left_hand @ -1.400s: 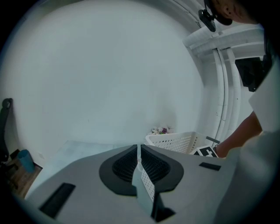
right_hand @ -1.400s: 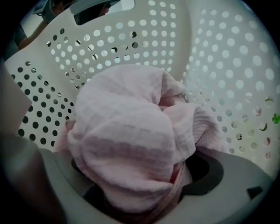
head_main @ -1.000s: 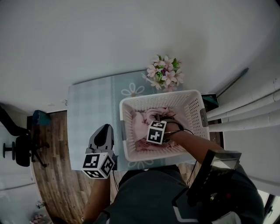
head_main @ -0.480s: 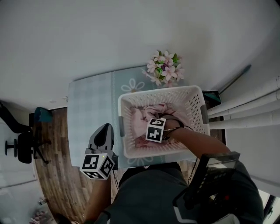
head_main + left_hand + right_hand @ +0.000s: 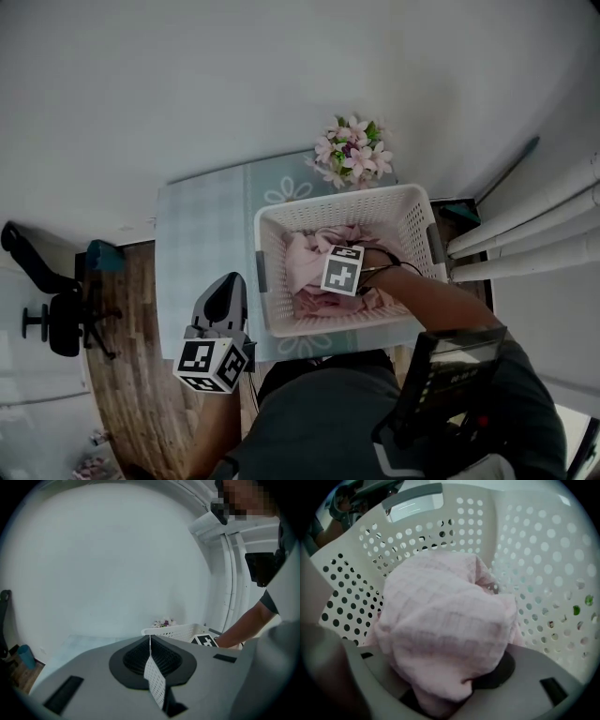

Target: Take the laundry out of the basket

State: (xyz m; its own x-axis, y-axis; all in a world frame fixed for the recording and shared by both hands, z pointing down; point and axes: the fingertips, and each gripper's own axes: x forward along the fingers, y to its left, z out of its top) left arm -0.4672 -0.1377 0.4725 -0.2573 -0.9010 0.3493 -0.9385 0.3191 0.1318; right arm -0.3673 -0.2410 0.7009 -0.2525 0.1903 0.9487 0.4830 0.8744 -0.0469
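Observation:
A white perforated laundry basket [image 5: 337, 199] stands on the pale blue table [image 5: 202, 234], with pink laundry [image 5: 305, 262] bunched inside it. My right gripper's marker cube [image 5: 342, 269] sits over the laundry, inside the basket. In the right gripper view the right gripper [image 5: 445, 686] is closing its jaws, and a bulging fold of pink checked cloth [image 5: 445, 620] is pinched between them. The basket wall [image 5: 534, 550] is close behind. My left gripper [image 5: 228, 286] hangs off the table's near edge, left of the basket, shut on nothing [image 5: 150, 641].
A bunch of pink flowers [image 5: 352, 155] stands behind the basket at the table's far edge. White pipes [image 5: 534, 234] run along the right. An office chair [image 5: 56, 323] stands on the wood floor [image 5: 131, 375] to the left.
The right gripper's cube has shifted slightly up and right inside the basket, and the pink laundry has gathered under it. The left gripper has stayed put.

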